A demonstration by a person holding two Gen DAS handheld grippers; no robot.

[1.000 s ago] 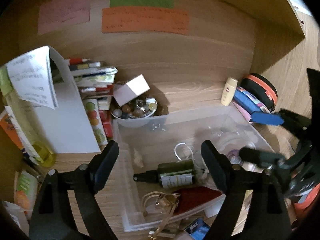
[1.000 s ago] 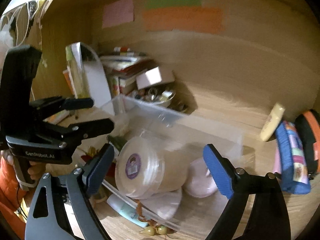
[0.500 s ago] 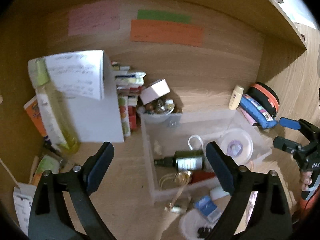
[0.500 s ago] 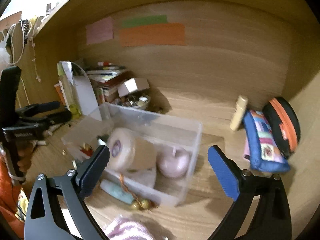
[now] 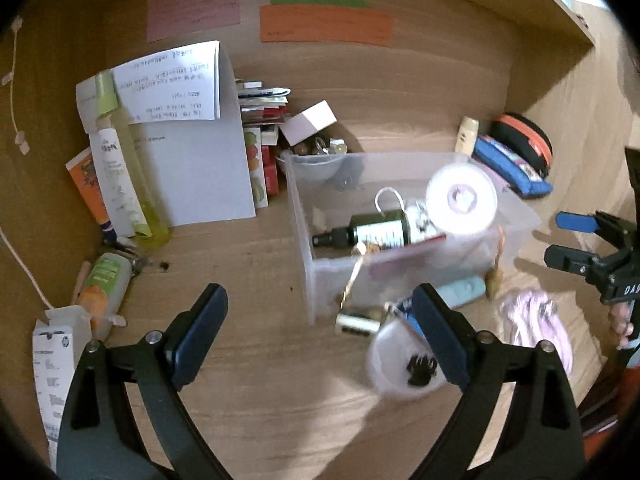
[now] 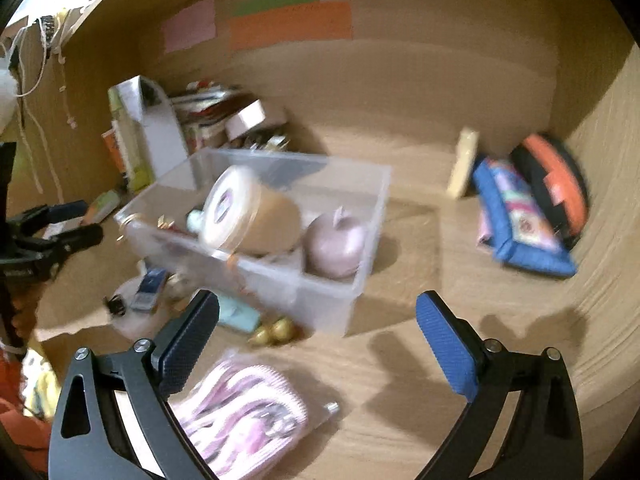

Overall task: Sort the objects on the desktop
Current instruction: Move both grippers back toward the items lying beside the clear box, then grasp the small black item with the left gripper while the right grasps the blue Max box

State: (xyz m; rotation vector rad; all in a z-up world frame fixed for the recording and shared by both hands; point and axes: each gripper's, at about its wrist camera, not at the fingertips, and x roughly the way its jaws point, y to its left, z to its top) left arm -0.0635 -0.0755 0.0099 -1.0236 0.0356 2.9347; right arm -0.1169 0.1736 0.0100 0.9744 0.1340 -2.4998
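Note:
A clear plastic bin (image 5: 304,220) stands mid-desk and holds a dark green spray bottle (image 5: 376,232), a round white tub (image 5: 460,200) and a pink round object (image 6: 336,240). My left gripper (image 5: 318,300) hovers open in front of the bin's near left corner, with nothing between its fingers. My right gripper (image 6: 318,304) is open and empty too, in front of the bin's right end (image 6: 376,200). A pink striped pouch (image 6: 244,408) lies by its left finger. A light blue tube (image 6: 240,314), gold beads (image 6: 276,332) and a small white dish (image 5: 404,364) lie in front of the bin.
A blue pencil case (image 6: 520,220), a black and orange case (image 6: 556,184) and a cream bottle (image 6: 464,168) sit at the back right. At the left are stacked books, leaning paper (image 5: 200,168), a yellow-green bottle (image 5: 136,184), a lying bottle (image 5: 104,284) and a white carton (image 5: 56,360).
Both grippers have drawn back from the bin, so it looks smaller and the things on the desk in front of it have come into view. Both pairs of jaws stand slightly wider.

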